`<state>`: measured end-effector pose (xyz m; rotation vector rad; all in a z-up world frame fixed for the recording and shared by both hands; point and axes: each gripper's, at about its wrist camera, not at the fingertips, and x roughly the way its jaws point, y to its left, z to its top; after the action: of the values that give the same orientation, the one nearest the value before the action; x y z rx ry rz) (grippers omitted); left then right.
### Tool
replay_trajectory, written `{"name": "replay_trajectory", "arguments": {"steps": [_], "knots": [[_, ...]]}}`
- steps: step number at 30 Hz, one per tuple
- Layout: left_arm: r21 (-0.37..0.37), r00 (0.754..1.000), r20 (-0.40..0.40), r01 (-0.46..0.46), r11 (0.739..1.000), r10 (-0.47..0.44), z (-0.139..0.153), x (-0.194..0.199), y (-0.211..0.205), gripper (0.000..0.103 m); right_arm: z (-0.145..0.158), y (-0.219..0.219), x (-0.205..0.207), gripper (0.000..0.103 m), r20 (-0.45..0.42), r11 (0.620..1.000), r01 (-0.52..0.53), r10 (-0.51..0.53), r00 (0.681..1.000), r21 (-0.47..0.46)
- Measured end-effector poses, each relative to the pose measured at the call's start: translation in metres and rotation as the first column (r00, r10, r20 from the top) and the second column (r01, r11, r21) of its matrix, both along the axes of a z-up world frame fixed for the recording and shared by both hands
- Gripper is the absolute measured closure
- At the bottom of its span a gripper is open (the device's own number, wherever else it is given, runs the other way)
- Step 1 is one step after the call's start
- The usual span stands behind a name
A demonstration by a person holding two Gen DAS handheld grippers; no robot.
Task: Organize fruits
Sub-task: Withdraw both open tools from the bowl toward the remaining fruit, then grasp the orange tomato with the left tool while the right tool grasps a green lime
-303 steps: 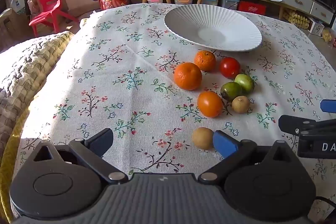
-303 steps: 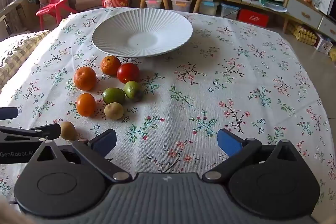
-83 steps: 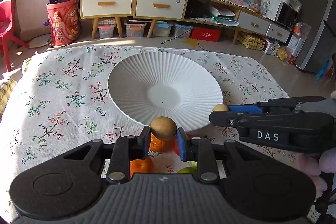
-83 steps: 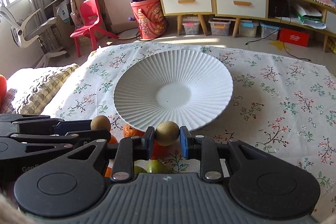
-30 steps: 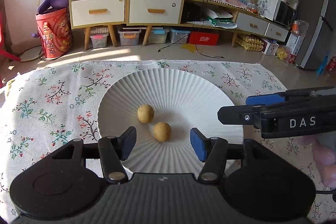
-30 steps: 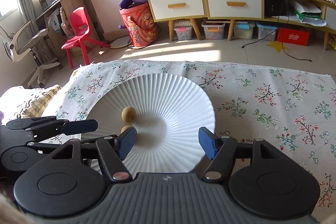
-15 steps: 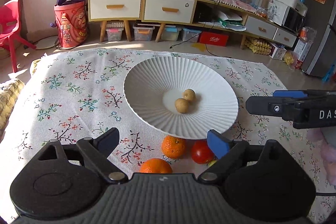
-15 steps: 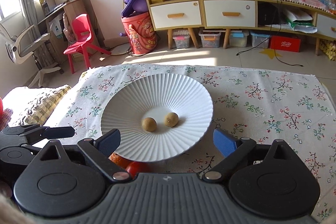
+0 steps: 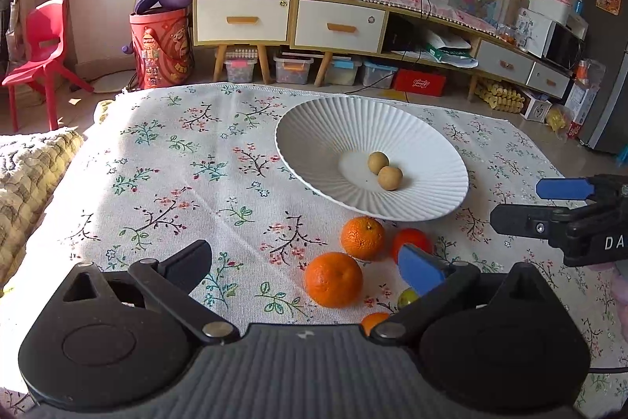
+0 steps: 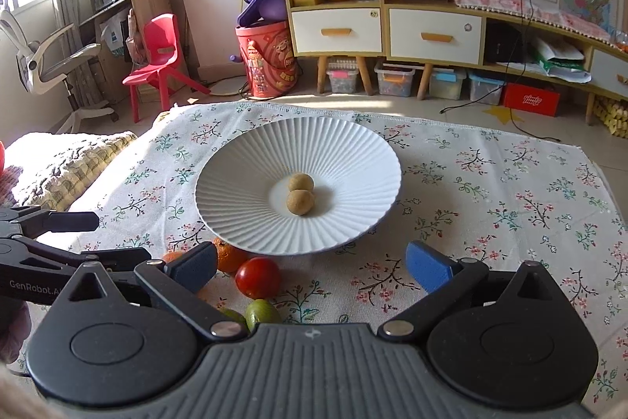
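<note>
Two brown round fruits [image 9: 384, 170] lie touching in the middle of the white ribbed plate [image 9: 314, 140]; they show in the right wrist view [image 10: 300, 193] on that plate [image 10: 353, 152] too. In front of the plate lie two oranges [image 9: 333, 279], [image 9: 363, 237], a red tomato [image 10: 258, 277] and a green fruit [image 10: 262, 311]. My left gripper [image 9: 306, 266] is open and empty, low over the oranges. My right gripper [image 10: 312, 268] is open and empty, in front of the plate.
A floral cloth [image 9: 176, 175] covers the table. A woven cushion [image 9: 27, 175] lies off its left edge. Beyond the far edge are a red chair [image 10: 157, 57], a red bucket [image 9: 161, 46] and low cabinets [image 9: 290, 18].
Both grippers have let their brown fruits go into the plate, opened wide and drawn back towards me. The left one has shifted left, so the plate now sits to its right.
</note>
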<state>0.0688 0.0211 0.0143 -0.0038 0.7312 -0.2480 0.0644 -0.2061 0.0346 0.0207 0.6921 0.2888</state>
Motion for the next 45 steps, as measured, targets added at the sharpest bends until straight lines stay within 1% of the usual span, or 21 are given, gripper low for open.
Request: {"name": "replay_trajectory", "arguments": {"steps": [4, 8, 10, 14, 17, 27, 31, 33, 35, 36, 39, 40, 42, 44, 45], "knots": [[0.001, 1.000, -0.002, -0.012, 1.000, 0.012, -0.003, -0.004, 0.004, 0.011, -0.005, 0.000, -0.006, 0.001, -0.009, 0.999, -0.035, 0.034, 0.999, -0.019], [0.008, 1.000, 0.005, -0.011, 1.000, 0.011, -0.006, -0.011, 0.006, 0.011, -0.014, -0.003, -0.016, 0.001, -0.021, 1.000, -0.011, 0.011, 1.000, -0.006], [0.015, 1.000, 0.008, -0.004, 1.000, 0.004, -0.008, -0.013, 0.006, 0.011, -0.016, -0.004, -0.019, 0.001, -0.017, 1.000, -0.009, 0.009, 1.000, -0.016], [0.054, 0.999, 0.047, -0.006, 0.999, 0.004, -0.018, -0.022, 0.004, 0.011, -0.021, -0.004, -0.024, 0.001, -0.016, 0.999, -0.001, 0.000, 1.000, -0.040], [0.074, 0.998, 0.059, -0.009, 0.997, 0.005, -0.024, -0.024, 0.005, 0.011, -0.029, -0.005, -0.023, 0.001, -0.031, 0.999, 0.008, -0.009, 0.999, -0.045], [0.069, 1.000, -0.014, 0.025, 0.997, -0.024, -0.041, -0.022, 0.003, 0.012, -0.050, 0.005, -0.022, 0.001, -0.071, 0.994, -0.045, 0.038, 0.997, -0.099], [0.052, 0.997, -0.048, 0.062, 0.997, -0.059, -0.043, -0.025, 0.000, 0.015, -0.055, 0.008, -0.024, 0.002, -0.087, 0.992, -0.064, 0.054, 0.995, -0.108], [0.043, 0.995, -0.055, 0.083, 0.996, -0.081, -0.043, -0.027, -0.003, 0.018, -0.057, 0.010, -0.025, 0.004, -0.093, 0.990, -0.075, 0.064, 0.994, -0.116], [0.040, 0.992, -0.063, 0.109, 0.993, -0.106, -0.043, -0.028, -0.008, 0.025, -0.059, 0.012, -0.025, 0.007, -0.097, 0.989, -0.083, 0.071, 0.993, -0.124], [0.035, 0.991, -0.067, 0.118, 0.992, -0.116, -0.044, -0.028, -0.009, 0.027, -0.059, 0.012, -0.024, 0.008, -0.099, 0.988, -0.086, 0.074, 0.992, -0.126], [0.001, 0.984, -0.089, 0.152, 0.988, -0.151, -0.045, -0.027, -0.014, 0.036, -0.059, 0.013, -0.025, 0.011, -0.093, 0.988, -0.090, 0.078, 0.993, -0.126], [-0.005, 0.982, -0.096, 0.162, 0.987, -0.162, -0.046, -0.026, -0.017, 0.041, -0.058, 0.014, -0.025, 0.012, -0.093, 0.988, -0.091, 0.079, 0.993, -0.125], [-0.004, 0.980, -0.095, 0.175, 0.984, -0.175, -0.047, -0.026, -0.021, 0.045, -0.058, 0.014, -0.020, 0.017, -0.091, 0.988, -0.095, 0.084, 0.992, -0.122], [-0.002, 0.976, -0.092, 0.197, 0.980, -0.196, -0.047, -0.026, -0.027, 0.055, -0.057, 0.016, -0.019, 0.021, -0.090, 0.987, -0.103, 0.092, 0.992, -0.123], [-0.006, 0.975, -0.092, 0.203, 0.979, -0.202, -0.047, -0.026, -0.028, 0.057, -0.057, 0.017, -0.019, 0.023, -0.088, 0.987, -0.106, 0.095, 0.992, -0.124]]}}
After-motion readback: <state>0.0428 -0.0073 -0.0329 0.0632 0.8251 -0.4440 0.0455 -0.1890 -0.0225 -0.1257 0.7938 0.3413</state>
